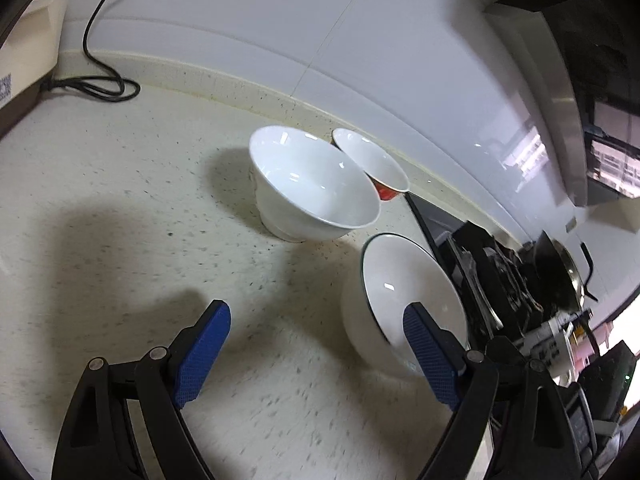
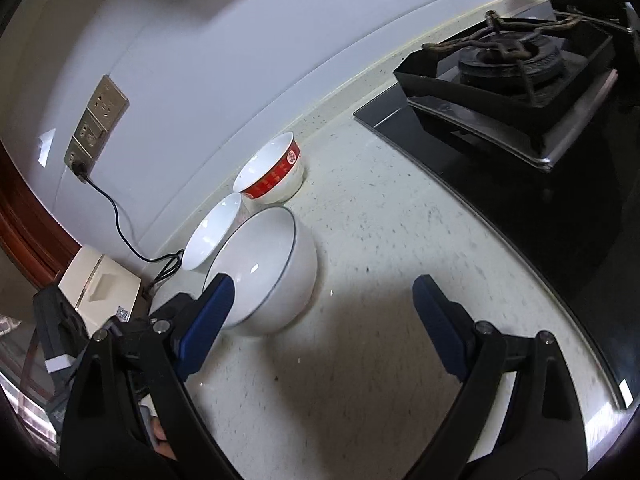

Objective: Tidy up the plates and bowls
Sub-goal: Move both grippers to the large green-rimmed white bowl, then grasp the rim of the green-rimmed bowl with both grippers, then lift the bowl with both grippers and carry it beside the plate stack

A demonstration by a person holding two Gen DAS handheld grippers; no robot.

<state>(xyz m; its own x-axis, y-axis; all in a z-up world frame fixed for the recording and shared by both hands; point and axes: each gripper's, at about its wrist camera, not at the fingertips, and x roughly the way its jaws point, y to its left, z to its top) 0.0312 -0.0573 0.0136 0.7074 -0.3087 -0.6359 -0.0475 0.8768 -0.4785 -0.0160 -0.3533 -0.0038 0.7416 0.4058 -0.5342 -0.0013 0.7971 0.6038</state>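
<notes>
Claws: left claw [image 1: 316, 330] wide, right claw [image 2: 324, 306] wide, both empty | risk: blue-rimmed bowl [image 2: 266, 268] near stove [image 2: 520, 92], nudge may tip it

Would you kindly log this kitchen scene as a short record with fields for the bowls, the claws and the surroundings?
surface: speckled cream stone countertop
bowl 1: large white ceramic bowl with a thin dark rim line, nearest both claws
bowl 2: plain white ceramic bowl
bowl 3: red-banded white ceramic bowl, near the wall
left claw: open, empty
right claw: open, empty
stove: black gas hob
cable: black power cord, plugged into wall socket
</notes>
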